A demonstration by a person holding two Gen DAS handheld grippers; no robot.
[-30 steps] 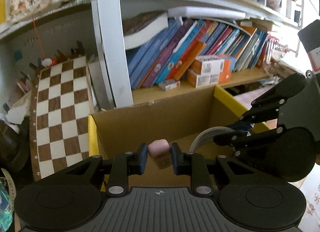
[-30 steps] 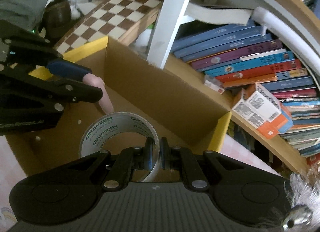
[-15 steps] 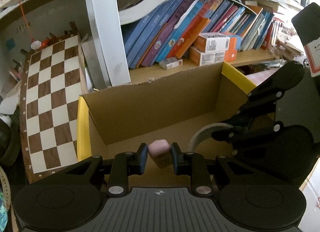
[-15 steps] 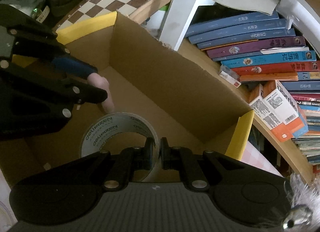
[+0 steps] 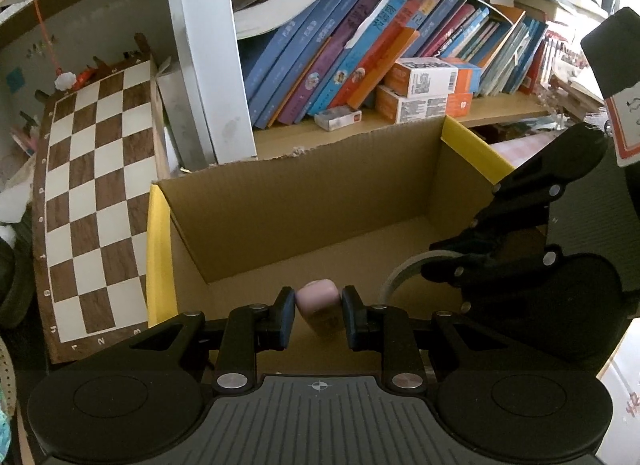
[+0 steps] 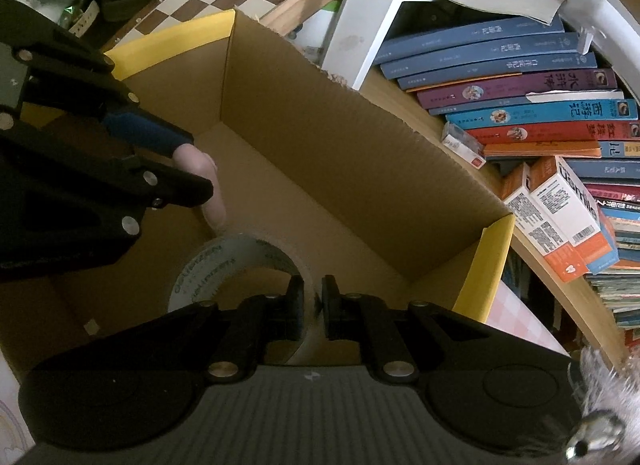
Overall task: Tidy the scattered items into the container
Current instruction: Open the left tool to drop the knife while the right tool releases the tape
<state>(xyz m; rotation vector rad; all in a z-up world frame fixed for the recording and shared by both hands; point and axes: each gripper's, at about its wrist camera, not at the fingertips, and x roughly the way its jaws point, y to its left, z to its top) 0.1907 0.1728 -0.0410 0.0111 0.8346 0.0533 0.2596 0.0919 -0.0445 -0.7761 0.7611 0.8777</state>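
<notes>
Fingers (image 5: 287,315) of the left gripper (image 5: 318,315): closed on a small pink block (image 5: 320,303), low centre of the left wrist view. Fingers (image 6: 295,307) of the right gripper (image 6: 311,307): clamped across the wall of a tape roll (image 6: 224,265), which stands on edge at lower centre of the right wrist view. Change over the last second: the cardboard box (image 5: 304,209) has grown larger and slid lower in both views, its floor now filling the middle of each frame, so both grippers have come down further into the box mouth. Meaning for the task: both items are inside the box outline but not yet released; judged as the lowering stage just before letting go. Pose: both grippers tilt forward and down; the right gripper (image 5: 516,261) shows at right of the left wrist view, the left gripper (image 6: 120,169) at left of the right wrist view, near each other. Surroundings: chessboard (image 5: 96,201) at left, books (image 5: 360,61) on the shelf behind.
</notes>
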